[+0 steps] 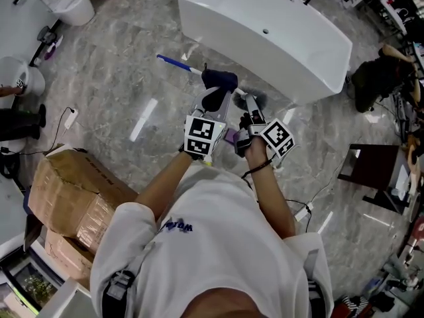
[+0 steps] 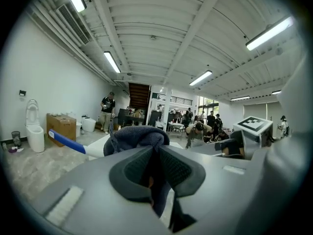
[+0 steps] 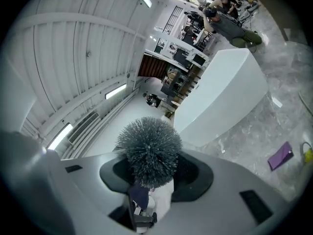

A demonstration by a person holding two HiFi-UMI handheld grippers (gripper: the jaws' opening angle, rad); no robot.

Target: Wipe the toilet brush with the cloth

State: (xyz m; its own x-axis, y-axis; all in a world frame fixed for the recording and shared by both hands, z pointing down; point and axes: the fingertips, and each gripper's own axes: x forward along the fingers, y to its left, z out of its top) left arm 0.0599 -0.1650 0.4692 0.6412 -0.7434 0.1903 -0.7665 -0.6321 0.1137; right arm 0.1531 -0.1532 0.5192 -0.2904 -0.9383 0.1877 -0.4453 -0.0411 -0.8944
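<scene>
The toilet brush has a blue-and-white handle that runs up and left, and a grey bristle head. A dark blue cloth is bunched over the handle's middle. My left gripper is shut on this cloth, which fills its jaws in the left gripper view, with the handle sticking out to the left. My right gripper is shut on the brush just below the head. In the right gripper view the bristle head stands right over the right gripper's jaws.
A white bathtub stands just beyond the grippers. A toilet is at the far left, and cardboard boxes sit at my left side. A purple scrap lies on the marble floor. A dark stool stands at the right.
</scene>
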